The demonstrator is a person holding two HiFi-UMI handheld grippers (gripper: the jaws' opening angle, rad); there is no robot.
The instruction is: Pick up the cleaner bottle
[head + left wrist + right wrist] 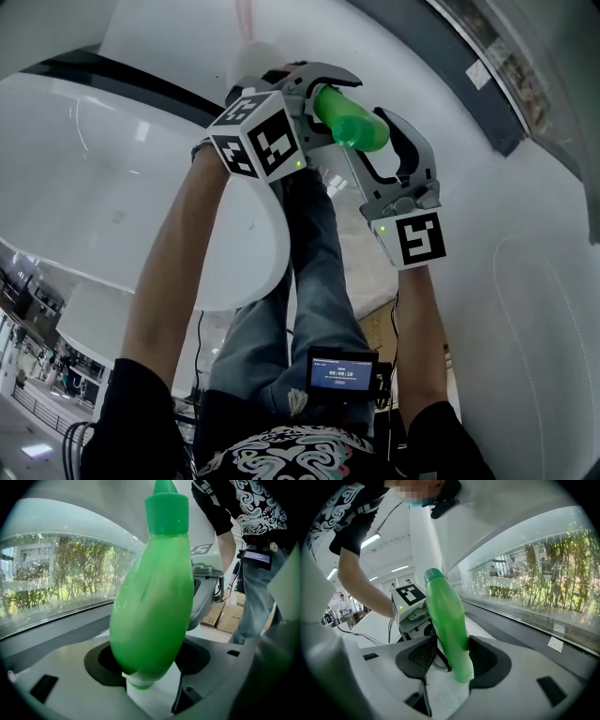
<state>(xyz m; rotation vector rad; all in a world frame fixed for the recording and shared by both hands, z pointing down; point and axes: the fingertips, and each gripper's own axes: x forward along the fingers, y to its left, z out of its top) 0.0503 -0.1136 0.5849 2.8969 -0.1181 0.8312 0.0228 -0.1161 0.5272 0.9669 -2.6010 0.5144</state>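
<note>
Above a broad, glossy white curved surface (pixel 112 169), in the head view looking steeply down, two hand-held grippers meet around a bright green cleaner bottle (pixel 352 119). The bottle is in the air, clear of the surface, lying roughly level between the two tools.

The left gripper (pixel 319 94) has its jaws spread wide and closed across the bottle's broad body, which fills the gap between them. The right gripper (pixel 375 141) clamps the bottle from the opposite end, across its thinner side, with a dark pad against each face. Each tool carries a cube of black-and-white square markers (pixel 255 136).

A dark grey sill (pixel 450 66) runs along the far edge of the white surface. Over it, a long window (pixel 56 573) with speckled glass shows green trees outside. A white pillar (pixel 424 541) and strip lights (pixel 370 541) stand further back in the bright room. Cardboard boxes (pixel 225 616) sit on the floor near the person's jeans (pixel 319 272). A small lit screen (pixel 339 371) hangs at the waist.
</note>
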